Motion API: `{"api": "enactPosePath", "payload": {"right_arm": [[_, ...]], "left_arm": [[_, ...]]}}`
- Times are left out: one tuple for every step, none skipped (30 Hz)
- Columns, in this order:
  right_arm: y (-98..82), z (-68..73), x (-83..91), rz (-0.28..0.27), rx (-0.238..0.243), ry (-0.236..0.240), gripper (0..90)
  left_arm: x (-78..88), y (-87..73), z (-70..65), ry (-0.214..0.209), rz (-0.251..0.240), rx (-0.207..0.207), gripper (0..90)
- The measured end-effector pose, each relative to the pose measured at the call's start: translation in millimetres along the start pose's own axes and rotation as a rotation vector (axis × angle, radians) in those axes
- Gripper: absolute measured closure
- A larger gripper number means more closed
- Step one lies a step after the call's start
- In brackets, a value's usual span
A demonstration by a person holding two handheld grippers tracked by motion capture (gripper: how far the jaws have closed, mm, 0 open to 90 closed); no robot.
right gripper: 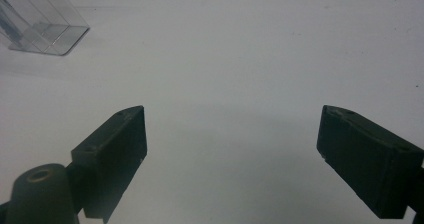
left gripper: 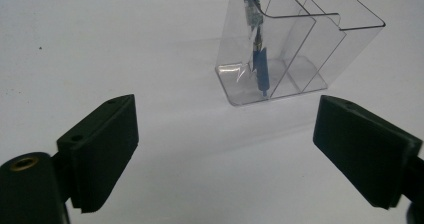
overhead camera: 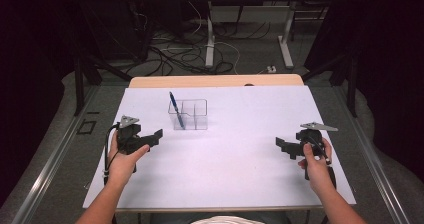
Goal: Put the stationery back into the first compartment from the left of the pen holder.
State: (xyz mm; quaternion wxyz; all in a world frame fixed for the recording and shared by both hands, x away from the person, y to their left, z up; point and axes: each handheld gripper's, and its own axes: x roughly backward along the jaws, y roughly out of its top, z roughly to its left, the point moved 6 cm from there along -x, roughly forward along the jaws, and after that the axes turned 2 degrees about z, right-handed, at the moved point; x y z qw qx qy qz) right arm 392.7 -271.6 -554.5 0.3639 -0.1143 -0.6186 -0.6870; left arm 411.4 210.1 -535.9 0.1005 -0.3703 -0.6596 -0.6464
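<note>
From the high view I read the blue pen [overhead camera: 176, 110] as already standing in the clear organiser [overhead camera: 190, 115], leaning with its upper end towards the far left and its tip down in the left-hand compartment; the organiser sits on the white surface [overhead camera: 225, 169], a little left of centre and towards the far edge. In the left gripper view I see the pen [left gripper: 260, 69] through the clear wall, its tip resting on the organiser's [left gripper: 320, 49] floor in the nearest compartment, the other compartments bare. My left tool [overhead camera: 150, 138] lies just beside the organiser, on its near left, apart from it; its jaws stand spread wide with nothing between them, and white surface [left gripper: 125, 49] shows in the gap. My right tool [overhead camera: 286, 146] rests well apart from the organiser, on the right half of the surface; in the right gripper view its jaws are likewise spread and bare, and a corner of the organiser [right gripper: 42, 26] lies far off at upper left. I judge the placing step done: the pen is housed, released, and touched by neither tool; no other loose item lies on the surface for me to fetch. What is left, as I judge it, is small: drawing the left tool clear without knocking the light organiser, or the close of the work.
</note>
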Motion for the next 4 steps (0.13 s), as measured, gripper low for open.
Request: {"api": "enactPosePath", "payload": {"right_arm": [[0.0,0.0,0.0,0.0,0.0,0.0,12.2],[0.0,-0.1,-0.1,0.0,-0.001,-0.001,12.3],[-0.1,0.1,0.1,0.002,-0.006,-0.001,12.2],[-0.1,-0.1,0.1,0.002,-0.007,-0.001,12.3]], "left_arm": [[-0.4,-0.4,0.1,0.001,0.004,-0.004,9.2],[-1.1,-0.6,0.2,0.004,0.002,-0.005,8.2],[-1.4,-0.6,0.4,0.003,0.001,-0.006,7.2],[-1.7,-0.6,0.7,0.004,0.001,-0.005,6.1]]}}
